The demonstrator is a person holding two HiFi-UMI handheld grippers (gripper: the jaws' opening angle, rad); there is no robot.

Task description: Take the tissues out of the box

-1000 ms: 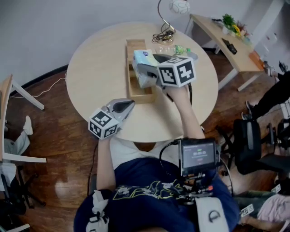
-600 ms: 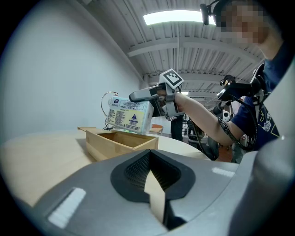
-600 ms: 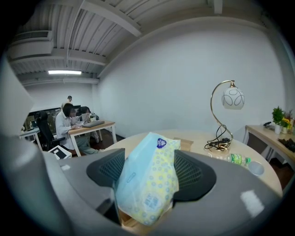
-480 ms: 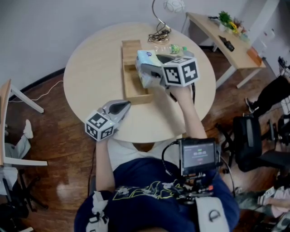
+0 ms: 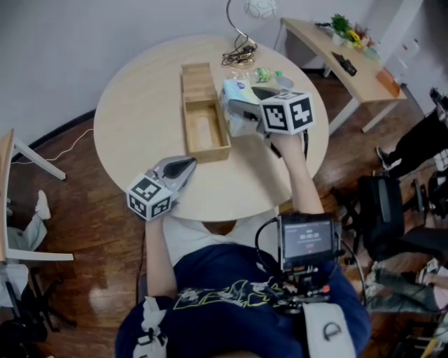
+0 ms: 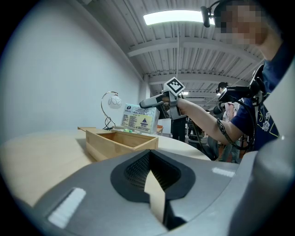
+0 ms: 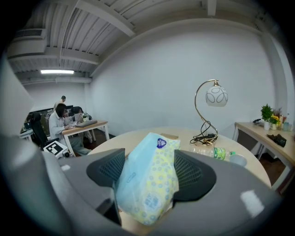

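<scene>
Tissue pack, soft plastic, bulges in right gripper.

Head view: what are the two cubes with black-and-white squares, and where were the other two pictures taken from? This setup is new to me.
There is no robot: a person at a round table holds a two-jaw gripper in each hand, and the patterned cubes are parts of those grippers. The head view comes from a camera on the person's head, looking down. The other two come from cameras riding on each gripper, looking along its jaws. On the table are an open wooden box, a desk lamp and a plastic bottle. The right gripper is closed on a blue-patterned tissue pack, held in the air just right of the box. The left gripper is by the table's near edge, jaws nearly together, holding nothing.
</scene>
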